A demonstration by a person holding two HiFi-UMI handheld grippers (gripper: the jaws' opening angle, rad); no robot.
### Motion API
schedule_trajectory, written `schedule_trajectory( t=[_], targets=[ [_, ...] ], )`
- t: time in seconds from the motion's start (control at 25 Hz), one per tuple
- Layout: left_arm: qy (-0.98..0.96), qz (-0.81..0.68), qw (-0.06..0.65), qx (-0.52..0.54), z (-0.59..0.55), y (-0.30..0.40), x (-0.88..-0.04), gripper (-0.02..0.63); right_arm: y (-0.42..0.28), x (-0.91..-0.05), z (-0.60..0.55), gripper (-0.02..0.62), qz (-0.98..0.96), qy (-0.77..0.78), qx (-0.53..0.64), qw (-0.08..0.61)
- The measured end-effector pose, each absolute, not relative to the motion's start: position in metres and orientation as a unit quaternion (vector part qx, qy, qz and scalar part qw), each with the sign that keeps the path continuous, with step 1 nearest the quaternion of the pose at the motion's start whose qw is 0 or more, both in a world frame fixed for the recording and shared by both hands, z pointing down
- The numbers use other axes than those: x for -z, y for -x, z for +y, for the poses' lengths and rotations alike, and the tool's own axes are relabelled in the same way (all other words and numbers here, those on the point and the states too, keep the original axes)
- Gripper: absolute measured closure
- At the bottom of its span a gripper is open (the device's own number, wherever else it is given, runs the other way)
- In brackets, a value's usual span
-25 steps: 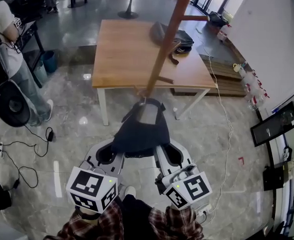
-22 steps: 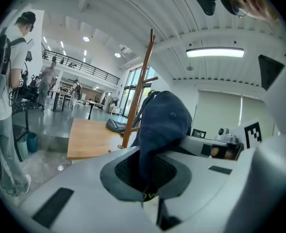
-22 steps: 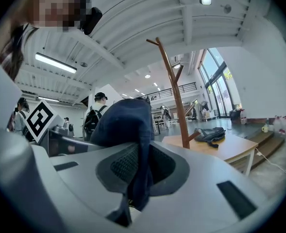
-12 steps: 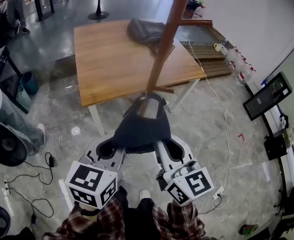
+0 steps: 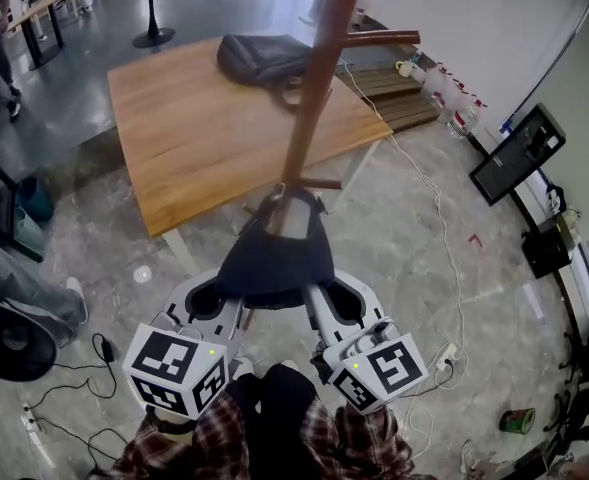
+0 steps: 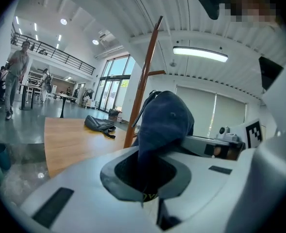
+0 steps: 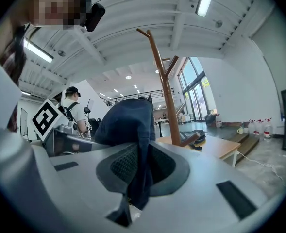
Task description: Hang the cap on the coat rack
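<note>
A dark navy cap [image 5: 274, 263] is held up between both grippers, its strap end toward the brown wooden coat rack pole [image 5: 309, 78]. My left gripper [image 5: 217, 306] is shut on the cap's left edge and my right gripper [image 5: 332, 304] is shut on its right edge. The cap's top strap lies just below a short low peg [image 5: 321, 183] of the rack. In the left gripper view the cap [image 6: 164, 120] rises out of the shut left gripper [image 6: 145, 178], with the rack [image 6: 143, 76] behind. The right gripper view shows cap cloth [image 7: 128, 125] pinched in the right gripper [image 7: 138, 174], the forked rack [image 7: 164, 86] beyond.
A wooden table [image 5: 214, 118] stands behind the rack with a dark bag [image 5: 259, 56] on it. A black monitor [image 5: 519, 153] leans by the right wall, near bottles [image 5: 444, 93]. White cable [image 5: 452, 268] and a green can [image 5: 517, 420] lie on the floor. A person's leg [image 5: 14, 283] shows at left.
The view has swung, so the table and bag now sit further left. The cap and both grippers have come a little closer to the rack pole, still gripping the cap.
</note>
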State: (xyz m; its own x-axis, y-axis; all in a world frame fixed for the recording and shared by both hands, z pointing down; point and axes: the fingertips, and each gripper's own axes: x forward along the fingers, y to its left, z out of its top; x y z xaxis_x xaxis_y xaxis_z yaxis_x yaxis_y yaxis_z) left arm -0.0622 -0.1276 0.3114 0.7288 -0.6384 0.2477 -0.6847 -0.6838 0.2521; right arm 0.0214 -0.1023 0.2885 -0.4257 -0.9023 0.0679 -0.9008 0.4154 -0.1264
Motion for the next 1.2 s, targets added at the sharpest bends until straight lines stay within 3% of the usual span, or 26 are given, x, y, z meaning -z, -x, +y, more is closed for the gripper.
schedule_trajectory(
  t=[1.2],
  targets=[
    [-0.866,-0.402,0.256,-0.148,-0.159,0.054,-0.442,0.586,-0.033,-0.423,-0.151,0.566,0.836,0.510,0.186,-0.077]
  ],
)
